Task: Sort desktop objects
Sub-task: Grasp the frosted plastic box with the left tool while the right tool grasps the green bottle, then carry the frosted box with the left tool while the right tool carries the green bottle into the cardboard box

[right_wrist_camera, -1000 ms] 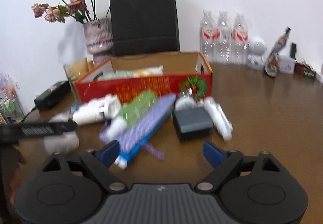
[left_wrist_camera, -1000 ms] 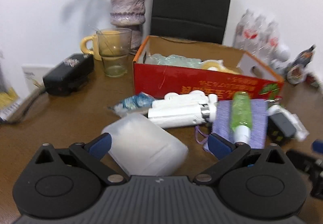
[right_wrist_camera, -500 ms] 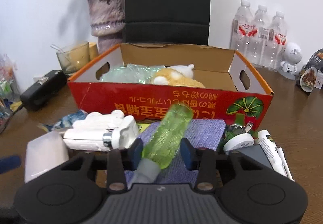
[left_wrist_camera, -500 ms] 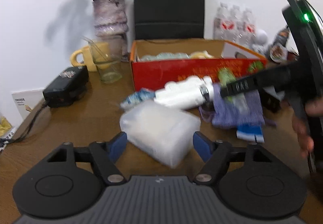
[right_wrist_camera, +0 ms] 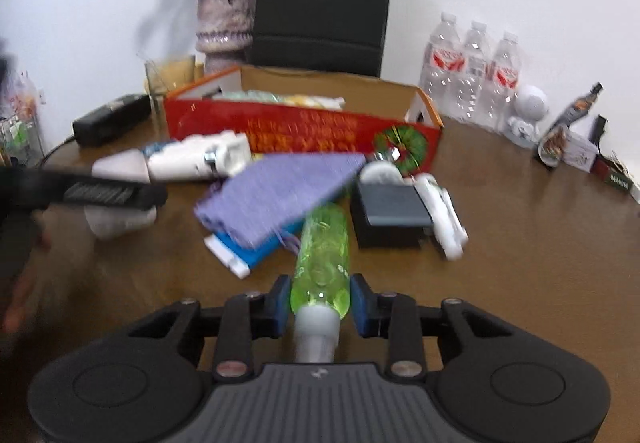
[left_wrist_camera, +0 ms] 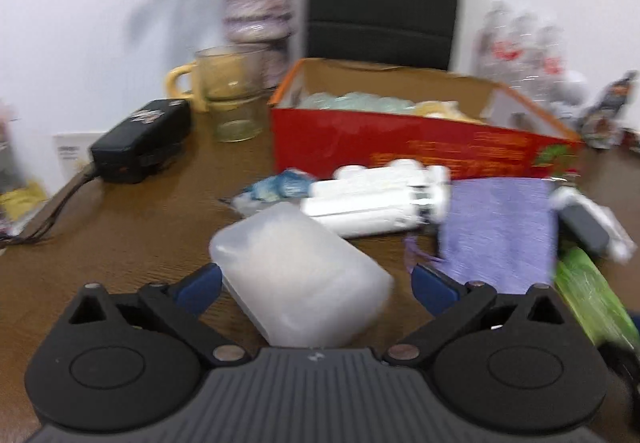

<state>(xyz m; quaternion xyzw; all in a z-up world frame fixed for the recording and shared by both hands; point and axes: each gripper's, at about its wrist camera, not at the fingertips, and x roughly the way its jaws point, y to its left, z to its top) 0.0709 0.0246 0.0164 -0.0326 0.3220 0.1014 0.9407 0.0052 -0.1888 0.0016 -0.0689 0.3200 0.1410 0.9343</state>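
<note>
The right hand-held gripper [right_wrist_camera: 320,301], tilted down toward the desk [right_wrist_camera: 520,243], is closing its jaws on one green bottle [right_wrist_camera: 322,251] pointing to 12 o'clock. The left hand-held gripper [left_wrist_camera: 316,285] stands wide, opening, around one white case [left_wrist_camera: 300,275]. Beyond at 12 sits one red box [right_wrist_camera: 300,129]; three water bottles [right_wrist_camera: 472,71] stand at 1 o'clock.

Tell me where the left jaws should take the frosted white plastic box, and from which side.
Grip the frosted white plastic box across its shorter width, on the two long side walls, coming in from its near end. It lies flat on the table, angled slightly, already between the open jaws of the left gripper. Its rounded, smooth corners look likely to slip, so I'd close on mid-wall.
</note>
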